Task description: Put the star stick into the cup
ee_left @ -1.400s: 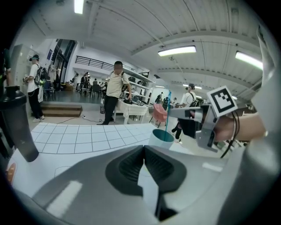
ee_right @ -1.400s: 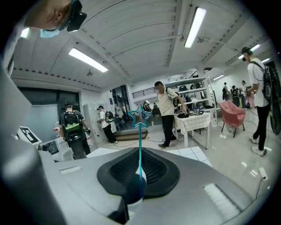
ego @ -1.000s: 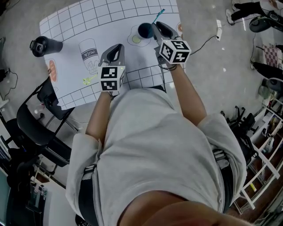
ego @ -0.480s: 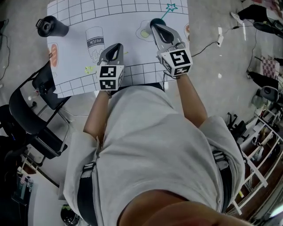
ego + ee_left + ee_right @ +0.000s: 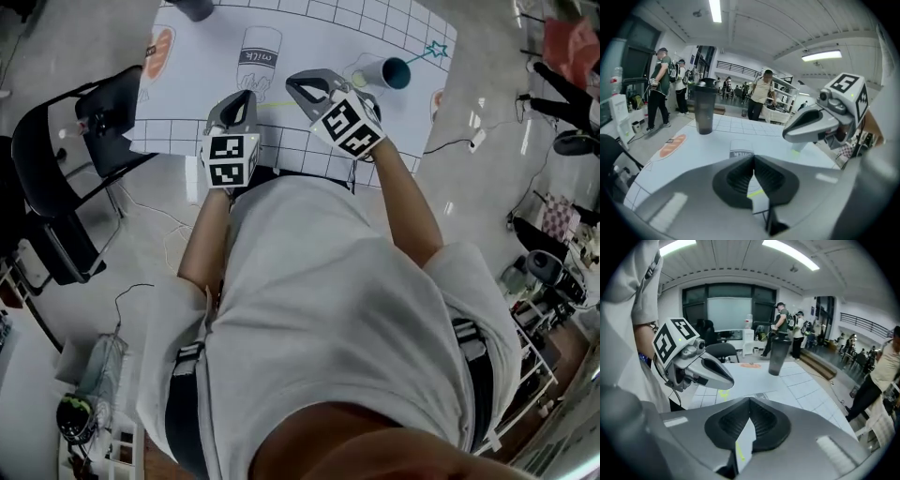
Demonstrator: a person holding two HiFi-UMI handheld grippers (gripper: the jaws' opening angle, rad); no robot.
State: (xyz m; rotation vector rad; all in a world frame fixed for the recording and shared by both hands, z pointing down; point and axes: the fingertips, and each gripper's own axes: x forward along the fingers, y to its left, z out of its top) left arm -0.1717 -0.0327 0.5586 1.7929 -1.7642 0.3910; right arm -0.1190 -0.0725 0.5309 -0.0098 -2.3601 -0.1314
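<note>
Just below shut jaws, green star stick (image 5: pixel 757 191).

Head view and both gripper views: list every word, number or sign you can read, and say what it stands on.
"milk": on the bottle drawing printed on the white gridded table mat.
Small mark beside the orange oval drawing: too small to read.
Black-and-white square markers, no letters: on the cubes of the left gripper and right gripper.
</note>
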